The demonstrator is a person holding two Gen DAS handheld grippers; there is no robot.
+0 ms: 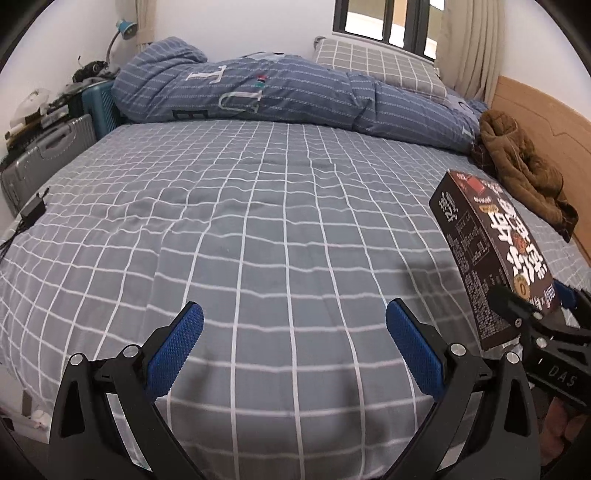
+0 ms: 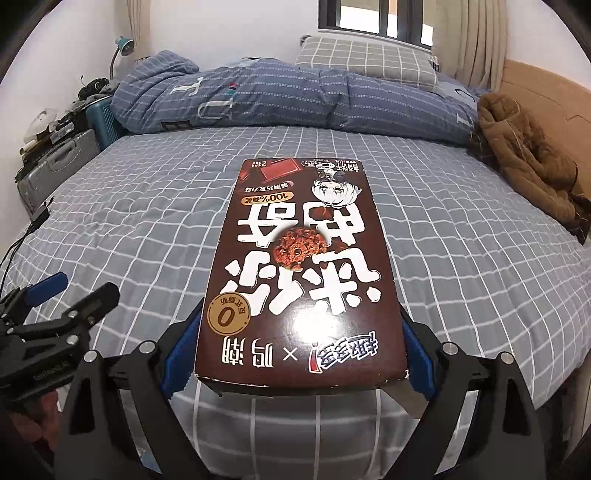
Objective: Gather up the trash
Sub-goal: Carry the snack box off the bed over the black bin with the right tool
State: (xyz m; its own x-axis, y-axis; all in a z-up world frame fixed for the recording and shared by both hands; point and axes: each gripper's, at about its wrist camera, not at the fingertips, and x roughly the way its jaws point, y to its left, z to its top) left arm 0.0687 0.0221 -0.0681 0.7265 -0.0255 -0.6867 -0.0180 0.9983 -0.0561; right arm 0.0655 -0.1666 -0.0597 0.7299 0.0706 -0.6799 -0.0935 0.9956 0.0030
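My right gripper [image 2: 303, 354] was clamped on a brown cookie box [image 2: 301, 269], its two blue pads pressed against the long side edges at the near end. The box lay flat between my fingers, printed face up, its far end jutting out over the bed [image 2: 461, 258] and clear of the sheet. In my left wrist view the same cookie box [image 1: 491, 254] showed at the right edge, seen tilted with one narrow side panel toward me, the right gripper [image 1: 532, 306] holding its lower end.

My left gripper [image 1: 293, 354] stood wide apart and empty, blue pads [image 1: 177, 350] facing each other over bare checked sheet, touching nothing. From the right wrist view the left gripper [image 2: 66, 291] sat low at the left, near the bed's near edge, one blue pad showing.

The bed wore a grey sheet with a white grid. At its far side a blue striped duvet [image 2: 295, 99] lay rolled along the wall, with a grey checked pillow [image 2: 365, 62] behind it under the window [image 2: 373, 18]. A brown padded jacket [image 2: 524, 155] was heaped at the right against the wooden headboard [image 2: 546, 92]. On the left, beside the bed, stood a grey suitcase [image 1: 48, 155] and a teal suitcase [image 1: 99, 107]; a black charger [image 1: 33, 210] with its cable rested on the left edge of the sheet. A blue desk lamp [image 2: 123, 46] leaned in the far left corner.
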